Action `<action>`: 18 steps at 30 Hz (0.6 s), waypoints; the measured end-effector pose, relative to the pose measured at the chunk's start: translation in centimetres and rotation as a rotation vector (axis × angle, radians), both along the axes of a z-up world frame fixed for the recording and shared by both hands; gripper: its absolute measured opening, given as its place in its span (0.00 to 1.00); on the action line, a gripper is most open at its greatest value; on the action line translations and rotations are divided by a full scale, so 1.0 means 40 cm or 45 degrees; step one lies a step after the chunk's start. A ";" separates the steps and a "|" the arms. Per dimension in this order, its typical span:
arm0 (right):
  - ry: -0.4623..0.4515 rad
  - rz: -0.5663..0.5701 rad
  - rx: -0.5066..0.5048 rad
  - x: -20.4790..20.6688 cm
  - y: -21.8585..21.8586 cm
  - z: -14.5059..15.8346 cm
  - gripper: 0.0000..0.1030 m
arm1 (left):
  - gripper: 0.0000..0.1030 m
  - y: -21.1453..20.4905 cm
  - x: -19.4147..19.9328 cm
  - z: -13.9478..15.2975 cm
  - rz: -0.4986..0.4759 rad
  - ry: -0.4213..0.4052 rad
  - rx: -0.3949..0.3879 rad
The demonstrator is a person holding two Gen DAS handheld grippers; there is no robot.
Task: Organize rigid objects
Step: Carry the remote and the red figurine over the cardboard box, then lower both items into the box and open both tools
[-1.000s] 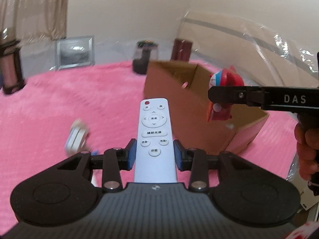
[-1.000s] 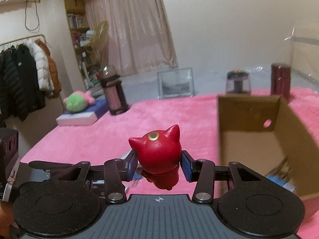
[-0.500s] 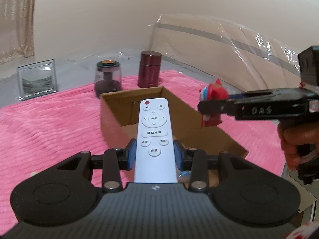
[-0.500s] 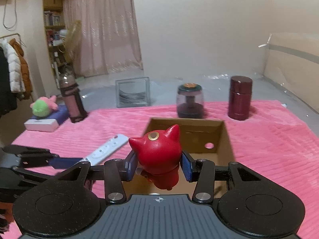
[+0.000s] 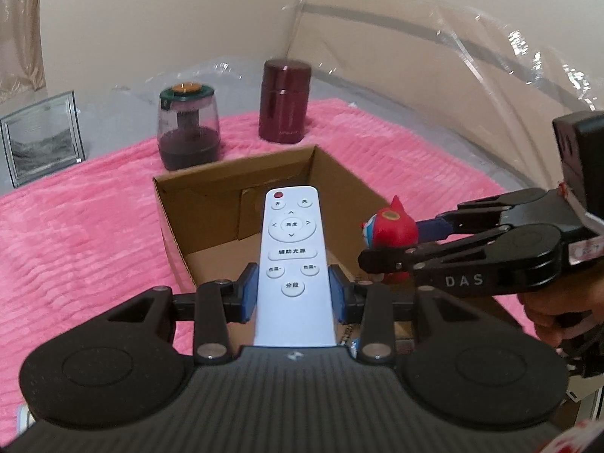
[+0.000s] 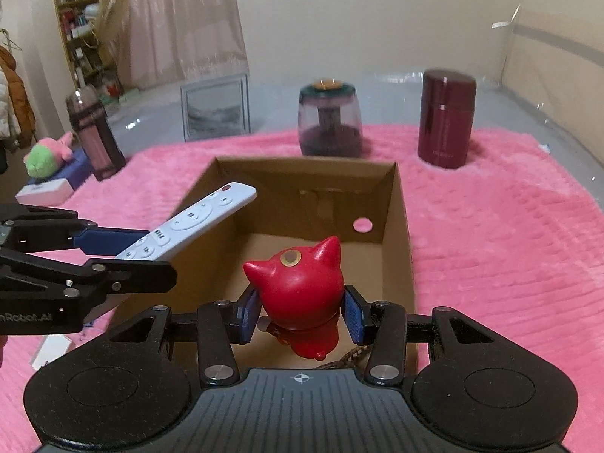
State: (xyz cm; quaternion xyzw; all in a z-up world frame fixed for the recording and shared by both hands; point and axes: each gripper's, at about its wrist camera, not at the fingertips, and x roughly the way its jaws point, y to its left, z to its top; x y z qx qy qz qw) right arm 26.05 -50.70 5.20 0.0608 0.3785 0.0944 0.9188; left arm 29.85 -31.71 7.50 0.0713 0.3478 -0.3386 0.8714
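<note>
Both grippers hang over the open cardboard box (image 6: 400, 204) that sits on the pink blanket (image 6: 509, 249), each with its load: the left gripper (image 5: 293, 293) has its jaws pinching the near end of a white remote (image 5: 292, 260), which juts forward over the box's left part, and the right gripper (image 6: 301, 315) has its jaws pinching a red horned figurine (image 6: 298, 298) by its sides, held above the near right part of the box. Neither thing has reached the box floor yet, so the step in hand looks like the lowering and release. To do it well, bring each load down low inside the walls before the jaws spread, so that nothing drops and bounces; the remote wants tilting flatter and laying lengthwise along the left wall, clear of the figurine's spot. The two grippers are close together, so one at a time is safer. Something striped lies at the near edge of the box floor; set the figurine beside it, upright. A dark red flask (image 6: 445, 119) and a jar (image 6: 328, 119) stand beyond the far wall, well out of the way
</note>
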 end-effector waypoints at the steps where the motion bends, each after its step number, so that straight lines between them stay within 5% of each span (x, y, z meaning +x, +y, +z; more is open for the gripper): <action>1: 0.017 0.000 -0.003 0.011 -0.005 -0.007 0.41 | 0.32 -0.006 0.010 -0.009 0.004 0.010 0.008; 18: 0.202 -0.012 -0.028 0.135 -0.022 -0.062 0.41 | 0.32 -0.115 0.108 -0.098 0.114 0.080 0.228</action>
